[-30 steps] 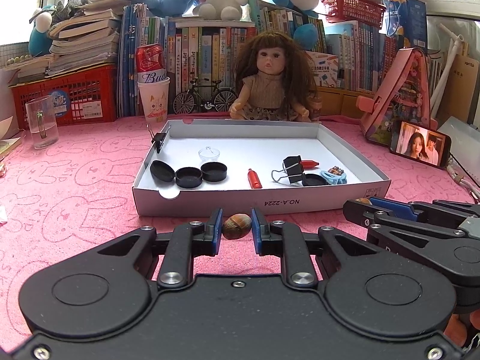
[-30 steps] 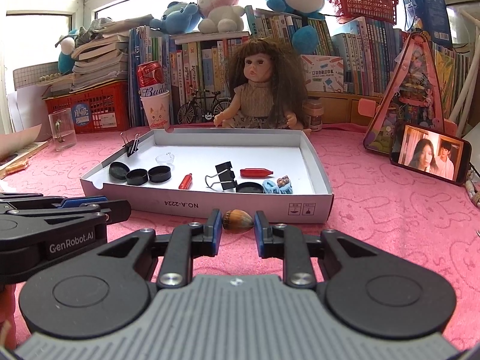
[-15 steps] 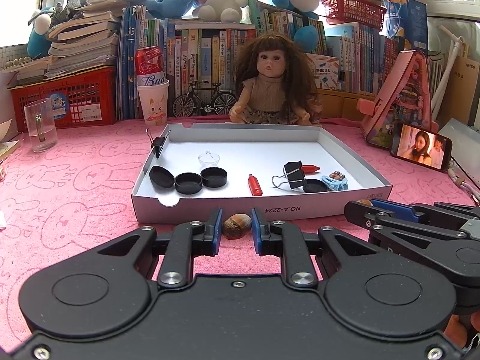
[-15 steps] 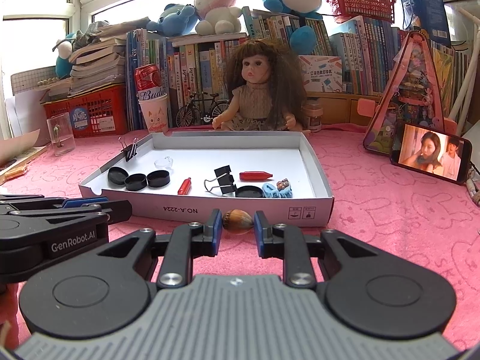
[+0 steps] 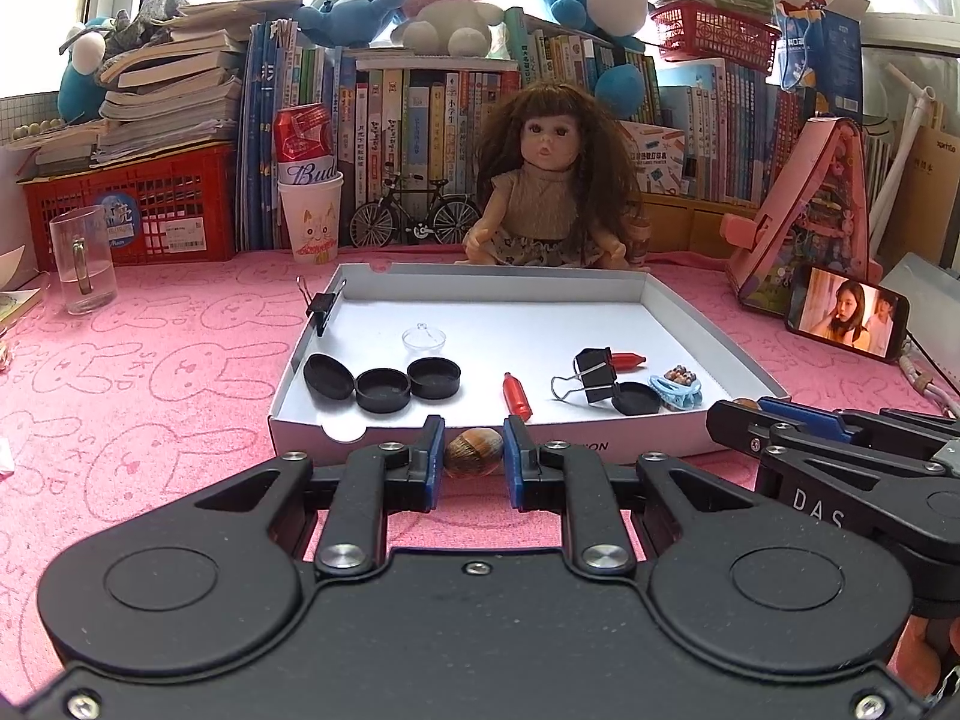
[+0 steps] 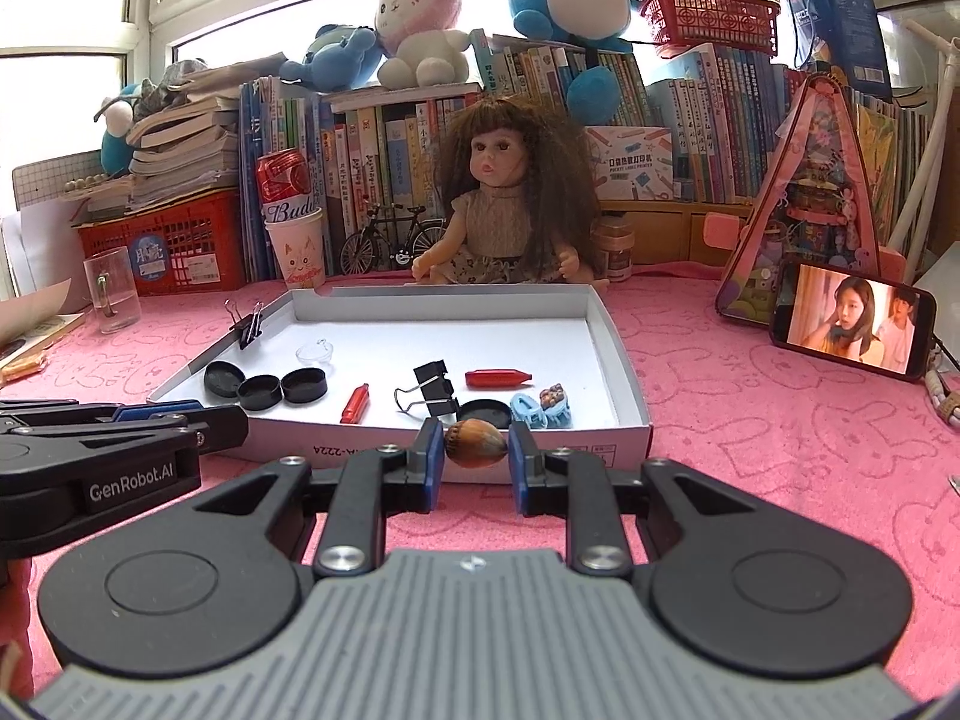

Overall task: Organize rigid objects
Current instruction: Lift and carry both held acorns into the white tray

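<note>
Since the earlier frames both claws have come closer to the white tray (image 5: 708, 309), whose front wall now stands directly ahead of their tips; neither grip has altered.

Left claw (image 5: 473, 455): jaws drawn nearly together, blue pads pressed on both sides of a small brown shell (image 5: 473, 450), rounded, ridged, paler on top. It is held clear of the pink cloth (image 5: 150, 360), just short of the tray wall.

Beyond that claw, left to right inside the tray: a black binder clip (image 5: 322, 305) clamped on the left wall; three black round caps (image 5: 382, 381) in a touching row; a clear dome (image 5: 424, 337) behind them; a small red cylinder (image 5: 516, 394) straight ahead of the tips; a second binder clip (image 5: 591, 373), a larger red cylinder (image 5: 627, 360) behind it, a fourth black cap (image 5: 636, 398), and a blue hair claw (image 5: 675, 389) to the right.

Right claw (image 6: 477, 456): jaws equally narrow, clamped on an acorn-like nut (image 6: 477, 443), glossy brown with a darker textured cap facing left. It sits at the tray's front edge, with the black cap and blue hair claw just behind it.
</note>
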The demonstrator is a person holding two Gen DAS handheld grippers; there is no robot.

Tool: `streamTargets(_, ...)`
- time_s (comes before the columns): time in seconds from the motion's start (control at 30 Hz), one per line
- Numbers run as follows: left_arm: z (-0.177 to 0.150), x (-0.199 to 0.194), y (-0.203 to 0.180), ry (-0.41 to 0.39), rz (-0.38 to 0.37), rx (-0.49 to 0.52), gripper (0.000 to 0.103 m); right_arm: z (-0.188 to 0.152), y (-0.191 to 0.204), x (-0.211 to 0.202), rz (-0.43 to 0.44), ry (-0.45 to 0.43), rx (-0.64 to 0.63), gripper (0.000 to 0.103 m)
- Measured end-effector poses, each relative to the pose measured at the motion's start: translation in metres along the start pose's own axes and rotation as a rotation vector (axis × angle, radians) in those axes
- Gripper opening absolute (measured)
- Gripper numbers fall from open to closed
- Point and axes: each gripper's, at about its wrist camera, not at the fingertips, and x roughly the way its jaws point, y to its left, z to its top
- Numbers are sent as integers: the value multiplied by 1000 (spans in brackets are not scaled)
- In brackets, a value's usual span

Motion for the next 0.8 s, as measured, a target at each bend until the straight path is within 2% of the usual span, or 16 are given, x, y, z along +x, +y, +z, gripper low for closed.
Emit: streamTargets(0.8, 20, 16, 9, -19, 15, -26, 19, 15, -5, 14, -12, -14, 13, 27)
